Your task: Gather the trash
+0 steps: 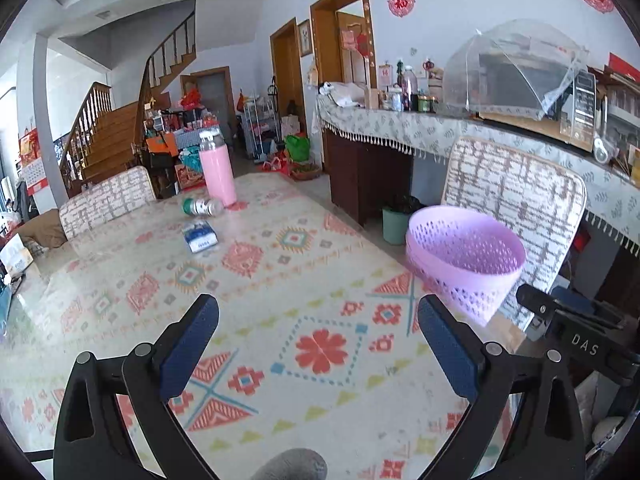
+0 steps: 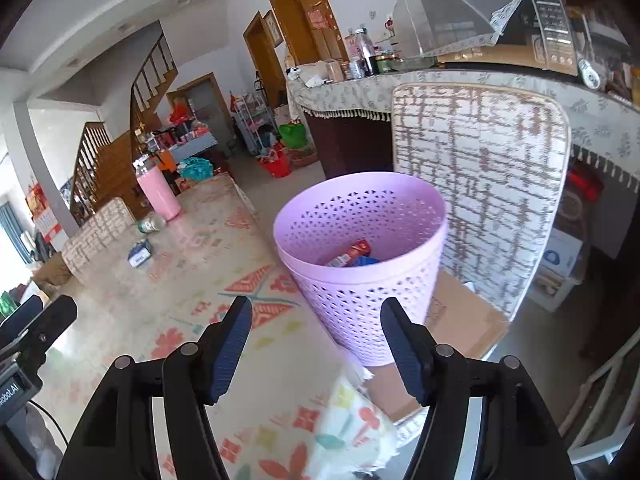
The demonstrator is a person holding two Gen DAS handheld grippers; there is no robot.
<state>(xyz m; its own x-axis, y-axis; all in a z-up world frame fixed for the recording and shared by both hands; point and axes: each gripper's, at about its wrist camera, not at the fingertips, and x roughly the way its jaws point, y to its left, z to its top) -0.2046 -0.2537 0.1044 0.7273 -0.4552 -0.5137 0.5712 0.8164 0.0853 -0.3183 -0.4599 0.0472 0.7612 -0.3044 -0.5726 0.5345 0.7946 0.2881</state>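
Note:
A purple perforated basket (image 2: 344,292) stands on brown cardboard (image 2: 464,320) just off the table's right edge. In it lie a red wrapper (image 2: 352,254) and something blue. My right gripper (image 2: 316,303) is open just in front of the basket with nothing between its fingers. My left gripper (image 1: 318,302) is open and empty over the patterned tablecloth (image 1: 320,344), with the basket (image 1: 464,264) to its right. Far across the table lie a plastic bottle (image 1: 202,207) on its side and a blue and white packet (image 1: 200,239).
A tall pink flask (image 1: 218,170) stands upright behind the bottle. Covered chair backs rise behind the basket (image 2: 480,184) and at the table's far left (image 1: 106,200). A green bin (image 1: 394,224) sits on the floor by a dark sideboard. A crumpled cloth (image 2: 352,420) lies below my right gripper.

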